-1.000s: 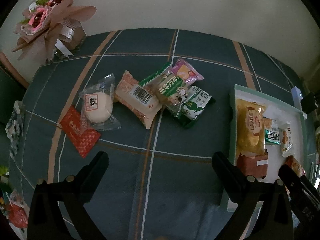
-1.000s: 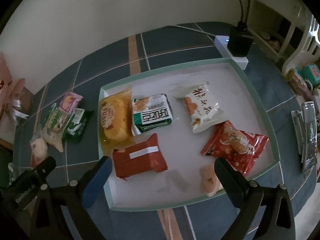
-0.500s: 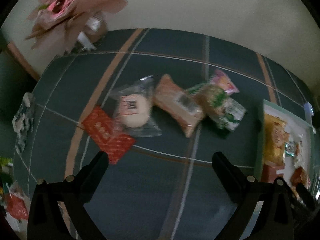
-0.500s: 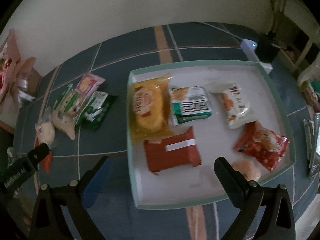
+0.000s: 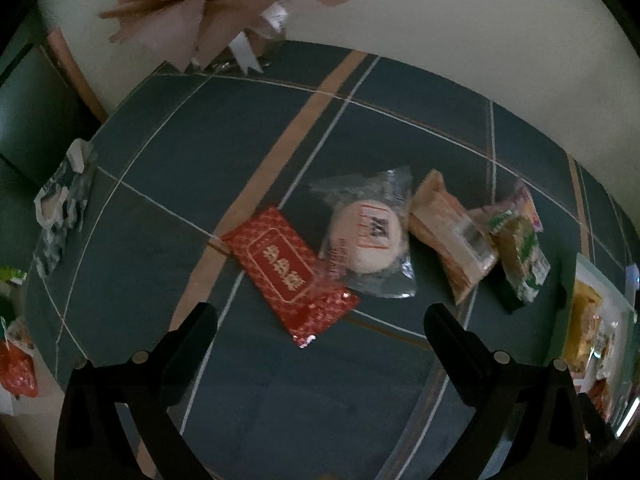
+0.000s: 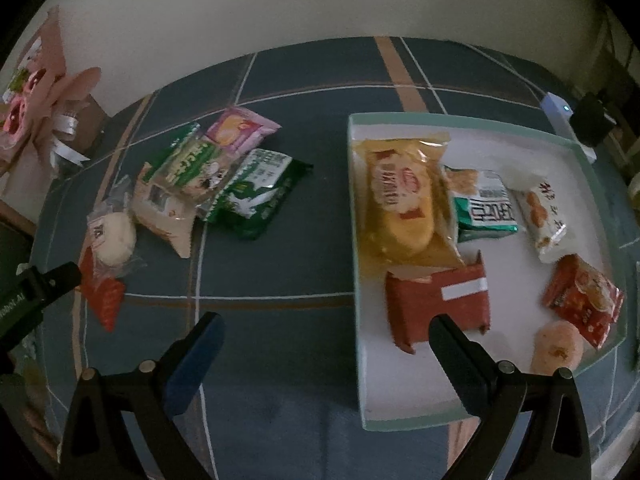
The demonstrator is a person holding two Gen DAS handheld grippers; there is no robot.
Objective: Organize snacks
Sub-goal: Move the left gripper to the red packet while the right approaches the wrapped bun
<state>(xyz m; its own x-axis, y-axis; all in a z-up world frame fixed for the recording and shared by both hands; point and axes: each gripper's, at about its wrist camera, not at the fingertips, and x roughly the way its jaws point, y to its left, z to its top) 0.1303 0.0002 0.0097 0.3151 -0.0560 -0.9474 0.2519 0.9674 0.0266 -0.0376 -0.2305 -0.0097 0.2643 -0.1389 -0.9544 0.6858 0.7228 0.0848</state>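
Note:
Loose snacks lie on the blue plaid cloth: a red packet point(image 5: 288, 272), a round white bun in clear wrap point(image 5: 370, 240), a peach packet point(image 5: 450, 236) and green packets point(image 5: 520, 256). My left gripper point(image 5: 320, 324) is open and empty, just short of the red packet. The white tray point(image 6: 360, 360) holds a yellow cake pack point(image 6: 400, 200), a red-brown packet point(image 6: 440, 300) and several others. My right gripper point(image 6: 324, 344) is open and empty over the cloth at the tray's left rim. The loose pile point(image 6: 200, 176) lies to its left.
A pink paper bouquet point(image 5: 224, 8) stands at the back left by the wall. A white charger and black plug point(image 6: 576, 116) sit behind the tray. More wrappers point(image 5: 60, 208) lie at the cloth's left edge. The left gripper's body point(image 6: 36, 292) shows in the right wrist view.
Both grippers have swung left. The left one now faces the red packet and bun instead of the pile's middle. The right one has shifted from over the tray to its left rim.

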